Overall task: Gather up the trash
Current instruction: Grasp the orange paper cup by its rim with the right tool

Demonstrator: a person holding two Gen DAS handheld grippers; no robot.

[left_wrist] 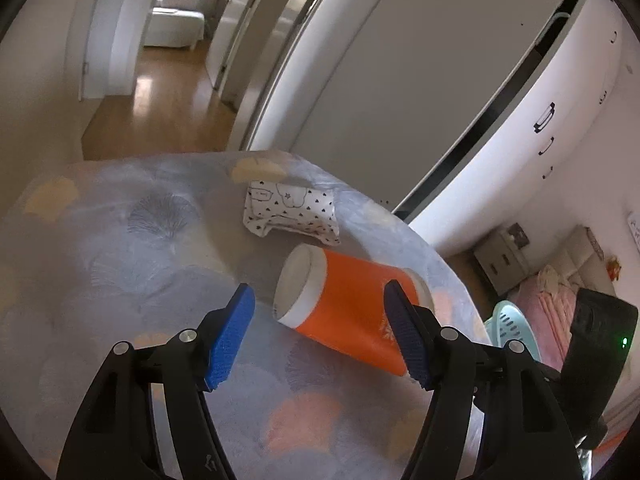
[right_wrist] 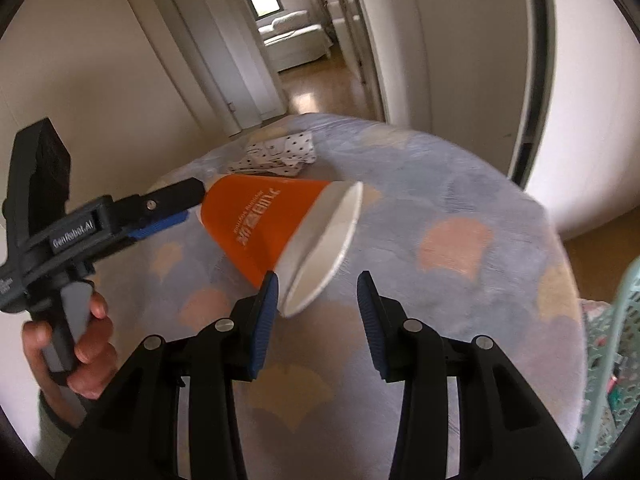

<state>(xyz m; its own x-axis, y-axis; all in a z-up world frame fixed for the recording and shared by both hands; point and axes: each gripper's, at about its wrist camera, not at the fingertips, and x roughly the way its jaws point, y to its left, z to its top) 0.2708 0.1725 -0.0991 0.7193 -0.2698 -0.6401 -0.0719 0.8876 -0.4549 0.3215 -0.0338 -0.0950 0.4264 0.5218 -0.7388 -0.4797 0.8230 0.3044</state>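
Where the round table (left_wrist: pixel 120 240) stands, covered by a grey-blue cloth with pale leaf shapes, the room has a wooden floor (left_wrist: pixel 168 92), white cupboards (left_wrist: pixel 560 128) and a corridor leading to a white sofa (right_wrist: pixel 296 36) far behind. On the cloth lies a white packet (left_wrist: pixel 288 212) with small black marks, and near it the orange paper cup (left_wrist: pixel 352 308) is on its side, its white rim pressed flat. The left gripper (left_wrist: pixel 320 290), carried by a hand (right_wrist: pixel 80 340), is wide open around the cup; one pad is clearly apart from it. The right gripper (right_wrist: pixel 318 280) is half open at the flattened rim and grips nothing. Beside the table is a teal perforated basket (right_wrist: pixel 616 340); what is inside I cannot tell
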